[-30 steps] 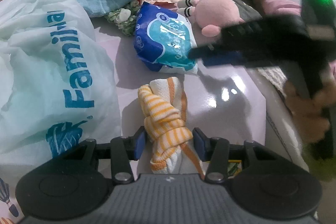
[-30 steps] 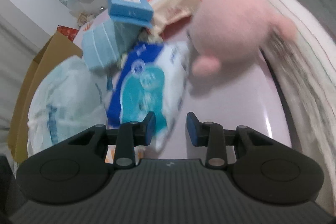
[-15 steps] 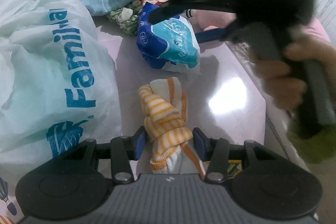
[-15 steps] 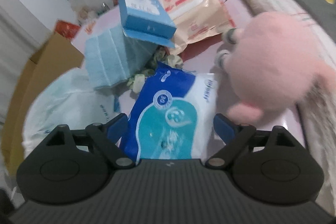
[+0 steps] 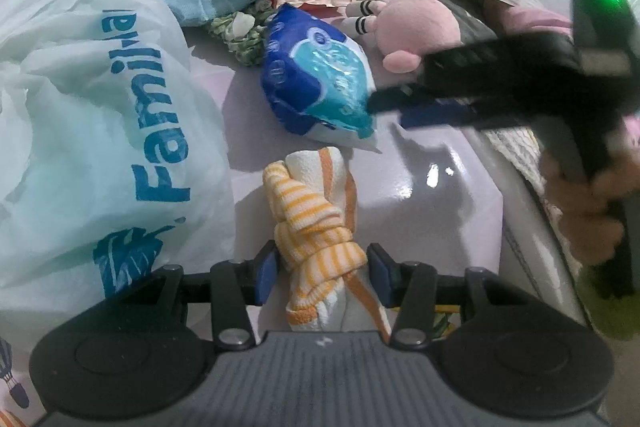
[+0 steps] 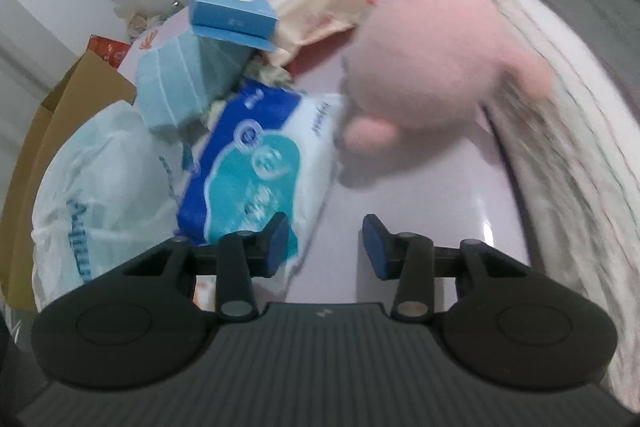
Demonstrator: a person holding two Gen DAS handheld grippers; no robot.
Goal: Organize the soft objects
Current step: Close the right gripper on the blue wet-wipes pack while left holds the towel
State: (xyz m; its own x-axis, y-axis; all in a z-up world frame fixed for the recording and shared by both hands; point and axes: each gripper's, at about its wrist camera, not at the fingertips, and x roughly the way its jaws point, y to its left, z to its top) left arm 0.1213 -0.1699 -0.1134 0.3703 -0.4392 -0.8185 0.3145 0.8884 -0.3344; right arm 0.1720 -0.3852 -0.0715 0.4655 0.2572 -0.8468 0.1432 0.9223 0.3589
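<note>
Here, white plastic bag (image 5: 92,131) lay left on the desk (image 5: 440,195). Blue wipes pack (image 6: 256,171) sat mid-desk, partly under right tongs' (image 6: 325,241) left finger; those tongs gaped with nothing between, pink plush (image 6: 432,67) just beyond. Left tongs (image 5: 322,273) were clamped on the knotted orange-striped cloth (image 5: 316,223), its far end resting on the desk.

Blue word "Familia" on white plastic bag (image 5: 100,131), print on the other packs too blurred to read
</note>
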